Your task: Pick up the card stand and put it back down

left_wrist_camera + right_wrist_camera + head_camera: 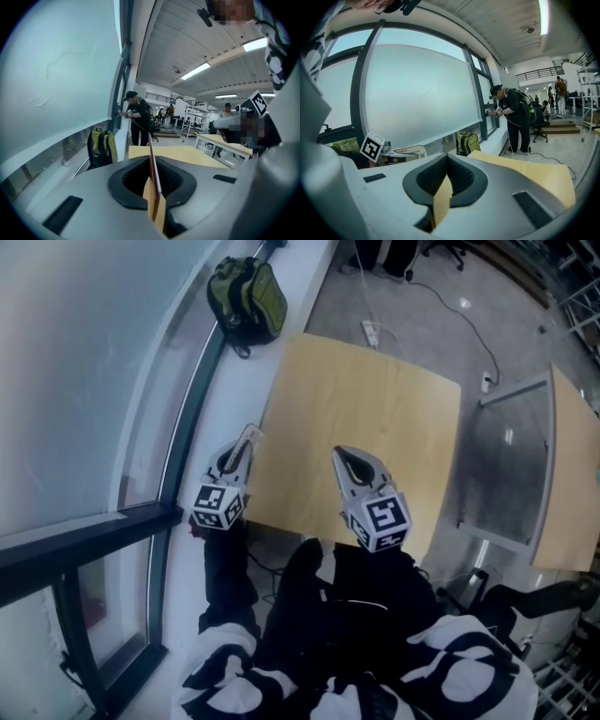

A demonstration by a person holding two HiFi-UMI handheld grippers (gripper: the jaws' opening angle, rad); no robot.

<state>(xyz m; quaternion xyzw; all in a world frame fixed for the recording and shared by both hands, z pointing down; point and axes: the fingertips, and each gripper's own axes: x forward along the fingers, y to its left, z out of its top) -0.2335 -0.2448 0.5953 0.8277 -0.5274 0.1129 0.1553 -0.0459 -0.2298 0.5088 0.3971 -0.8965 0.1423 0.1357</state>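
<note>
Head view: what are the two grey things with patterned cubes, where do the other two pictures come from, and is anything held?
A person holds a hand-operated gripper in each hand: the left gripper and the right gripper; the cubes belong to them. The head view looks down from a camera on the person's head. The other pictures come from a camera riding on each gripper, looking along its tongs. Both pairs of tongs are closed and empty. The wooden table looks bare; no card stand shows. A green backpack sits on the window ledge.
</note>
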